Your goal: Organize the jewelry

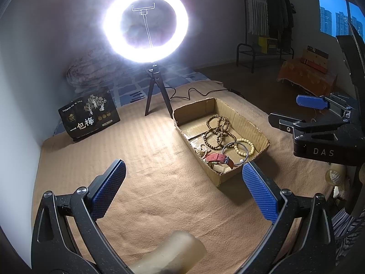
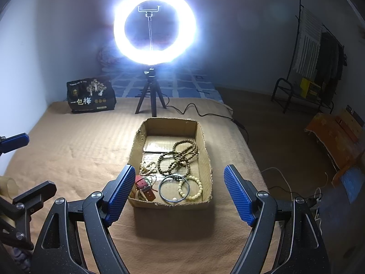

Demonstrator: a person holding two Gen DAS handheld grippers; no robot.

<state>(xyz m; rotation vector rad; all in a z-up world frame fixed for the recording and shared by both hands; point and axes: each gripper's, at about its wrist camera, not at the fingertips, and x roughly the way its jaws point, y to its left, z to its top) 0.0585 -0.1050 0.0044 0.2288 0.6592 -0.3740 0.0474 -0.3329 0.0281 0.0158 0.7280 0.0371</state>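
From your left wrist camera, your left tool point(image 1: 183, 191) hangs with its blue-padded fingers point(image 1: 109, 189) spread wide and nothing between them, above the tan blanket-covered bed point(image 1: 141, 159). The shallow brown cardboard box point(image 1: 262, 137) lies ahead and to the right of it on the bed. Inside the box you can see a long strand of dark brown wooden beads point(image 1: 216, 130), a cream-coloured bead bracelet point(image 1: 247, 147), a thin silver metal bangle point(image 1: 235, 153) overlapping that bracelet, and a red leather watch strap point(image 1: 219, 158) at the near end. Your right tool point(image 1: 319, 114) shows at the right edge, beyond the box, fingers apart. A glowing white ring light on a small black tripod point(image 1: 146, 22) stands behind the box, and a black printed snack bag point(image 1: 89, 116) leans to the left by the wall.

From your right wrist camera, your right tool point(image 2: 179, 193) is wide apart and empty, hovering just short of the box's near wall point(image 2: 171, 205). The wooden beads point(image 2: 180, 157) fill the middle of the box; the bangle point(image 2: 174, 188) and cream bracelet point(image 2: 194, 187) lie at the near right, the red strap point(image 2: 146, 188) at the near left behind your left-side pad point(image 2: 121, 194). A small pale bead bracelet point(image 2: 148, 167) sits just beyond the strap.
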